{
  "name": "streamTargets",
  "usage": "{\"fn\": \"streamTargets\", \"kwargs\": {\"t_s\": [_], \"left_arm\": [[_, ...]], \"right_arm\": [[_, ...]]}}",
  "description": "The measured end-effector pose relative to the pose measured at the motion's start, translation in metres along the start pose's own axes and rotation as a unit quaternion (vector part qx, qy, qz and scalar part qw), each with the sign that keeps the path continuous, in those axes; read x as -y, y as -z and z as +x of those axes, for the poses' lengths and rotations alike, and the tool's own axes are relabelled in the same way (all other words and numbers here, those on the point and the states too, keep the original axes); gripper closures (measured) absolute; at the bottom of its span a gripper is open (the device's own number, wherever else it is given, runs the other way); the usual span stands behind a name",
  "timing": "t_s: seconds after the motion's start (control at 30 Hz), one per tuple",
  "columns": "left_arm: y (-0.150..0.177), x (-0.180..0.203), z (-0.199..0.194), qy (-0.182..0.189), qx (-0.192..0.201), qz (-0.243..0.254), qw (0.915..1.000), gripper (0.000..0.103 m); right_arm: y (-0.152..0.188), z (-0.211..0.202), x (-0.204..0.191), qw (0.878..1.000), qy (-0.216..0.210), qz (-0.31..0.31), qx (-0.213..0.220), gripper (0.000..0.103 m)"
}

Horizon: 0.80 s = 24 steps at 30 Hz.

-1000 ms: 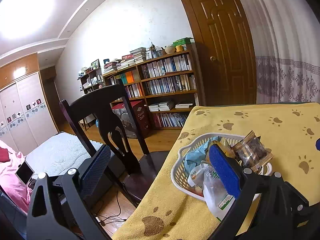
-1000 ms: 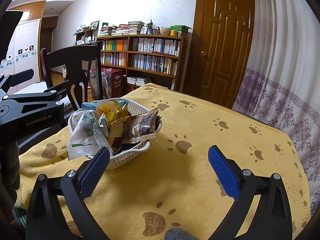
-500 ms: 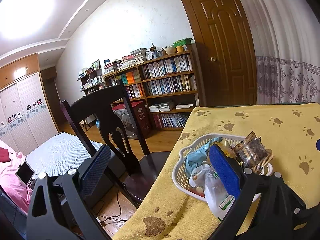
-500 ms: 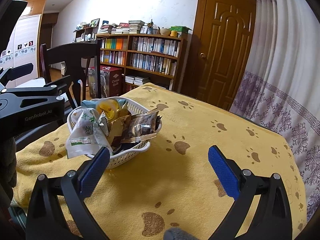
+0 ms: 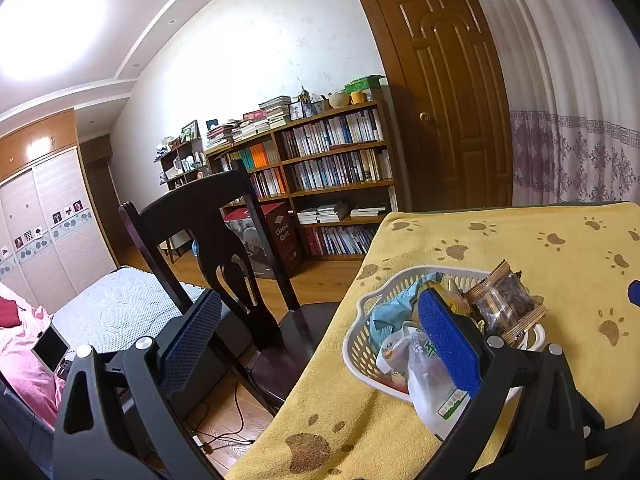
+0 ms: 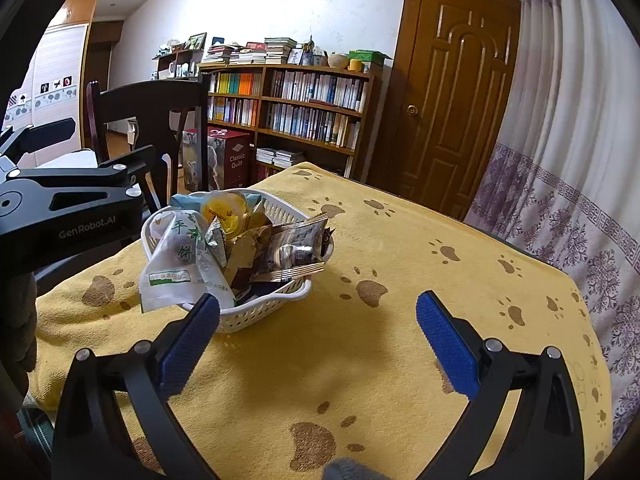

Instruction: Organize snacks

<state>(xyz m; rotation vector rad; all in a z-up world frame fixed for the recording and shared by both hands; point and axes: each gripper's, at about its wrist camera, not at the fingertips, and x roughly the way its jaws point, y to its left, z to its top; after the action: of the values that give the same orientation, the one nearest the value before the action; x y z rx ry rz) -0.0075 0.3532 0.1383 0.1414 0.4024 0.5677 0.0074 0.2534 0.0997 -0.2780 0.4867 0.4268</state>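
Note:
A white plastic basket (image 6: 260, 314) heaped with snacks stands on the yellow paw-print cloth (image 6: 400, 240) near the table's left edge. In it are a white-and-green packet (image 6: 176, 264), a yellow jelly cup (image 6: 224, 208) and a clear-wrapped brown snack (image 6: 296, 248). My right gripper (image 6: 318, 340) is open over the cloth, its left pad just in front of the basket. My left gripper (image 5: 320, 340) is open too. Its right pad overlaps the basket (image 5: 360, 344) and its left pad hangs off the table. Nothing is held between either pair of fingers.
A dark wooden chair (image 5: 208, 232) stands against the table's left side, with wood floor and cables below. Behind are a bookshelf (image 6: 304, 108), a brown door (image 6: 452, 92) and a curtain (image 6: 560, 160) along the right. The left tool's body (image 6: 72, 208) sits left of the basket.
Almost nothing differs. Both grippers stay open and drift only slightly; the basket and its snacks have not moved.

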Motion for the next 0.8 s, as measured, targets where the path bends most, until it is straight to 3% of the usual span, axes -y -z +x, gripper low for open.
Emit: {"fn": "streamTargets", "kwargs": {"t_s": [0.8], "left_arm": [[0.0005,0.0008,-0.0001,0.000,0.000,0.001,1.0000,0.003]], "right_arm": [[0.0031,-0.0008,-0.0069,1.000,-0.010,-0.012,0.004,0.005]]}}
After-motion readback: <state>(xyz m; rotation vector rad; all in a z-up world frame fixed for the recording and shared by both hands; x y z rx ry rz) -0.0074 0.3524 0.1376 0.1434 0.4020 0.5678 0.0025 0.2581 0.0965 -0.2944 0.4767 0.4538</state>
